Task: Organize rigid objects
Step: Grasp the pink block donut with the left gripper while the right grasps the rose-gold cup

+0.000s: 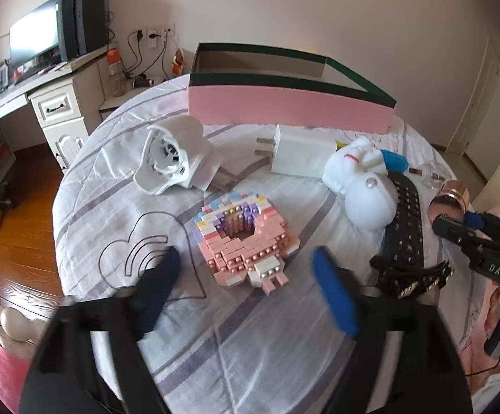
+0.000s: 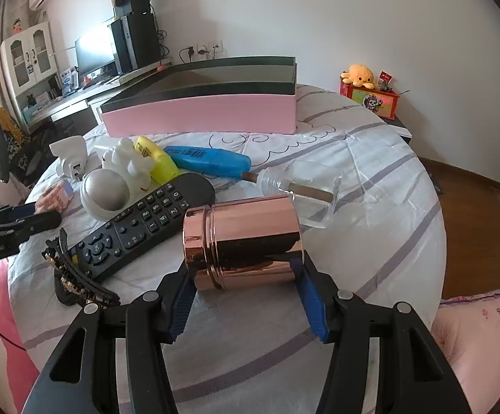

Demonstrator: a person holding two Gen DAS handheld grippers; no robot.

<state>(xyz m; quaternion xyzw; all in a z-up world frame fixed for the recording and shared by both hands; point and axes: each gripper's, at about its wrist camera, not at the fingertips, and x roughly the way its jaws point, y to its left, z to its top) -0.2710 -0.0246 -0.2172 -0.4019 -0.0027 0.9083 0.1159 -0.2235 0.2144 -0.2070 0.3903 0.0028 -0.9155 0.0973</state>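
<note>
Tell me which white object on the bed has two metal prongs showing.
The flat white rectangular charger block beside the pink box; the white fan-like device and white astronaut figure show none.

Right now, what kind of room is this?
Most likely a bedroom used as a study too. A quilted bedspread covers the surface where the things lie, a desk with a monitor stands by the wall, and a plush octopus sits nearby.

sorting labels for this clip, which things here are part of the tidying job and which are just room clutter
Job: pink box, block model, white charger, copper canister between the right gripper pads, remote, astronaut toy, left gripper.

Lying about: monitor, orange plush.
</note>
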